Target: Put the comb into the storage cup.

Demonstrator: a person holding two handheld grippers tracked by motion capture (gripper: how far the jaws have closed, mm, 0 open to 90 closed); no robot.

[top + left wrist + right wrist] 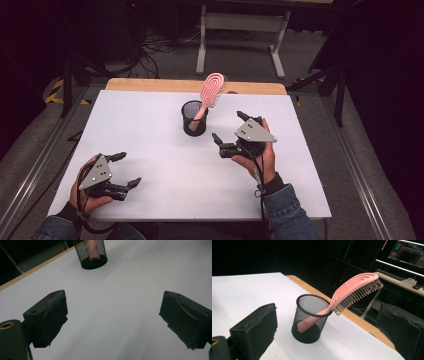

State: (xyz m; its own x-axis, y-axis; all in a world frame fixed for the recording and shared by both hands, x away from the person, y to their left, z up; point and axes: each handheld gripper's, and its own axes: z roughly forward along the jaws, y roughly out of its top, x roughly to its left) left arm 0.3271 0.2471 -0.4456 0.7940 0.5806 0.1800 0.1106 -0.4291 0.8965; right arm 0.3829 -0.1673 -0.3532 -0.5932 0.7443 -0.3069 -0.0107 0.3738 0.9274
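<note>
Pink hairbrush [210,93], leaned handle-down in the mesh cup [194,118], could be tipped over if bumped by the right gripper [229,131], whose fingers are held apart beside it.

hairbrush [93,250] head cut off at 12 o'clock edge | handle foot veiled by mesh cup [92,253]

The high view looks down from above; both gripper views sit low, sharing the mesh cup [194,118] [93,253] [311,317].
</note>
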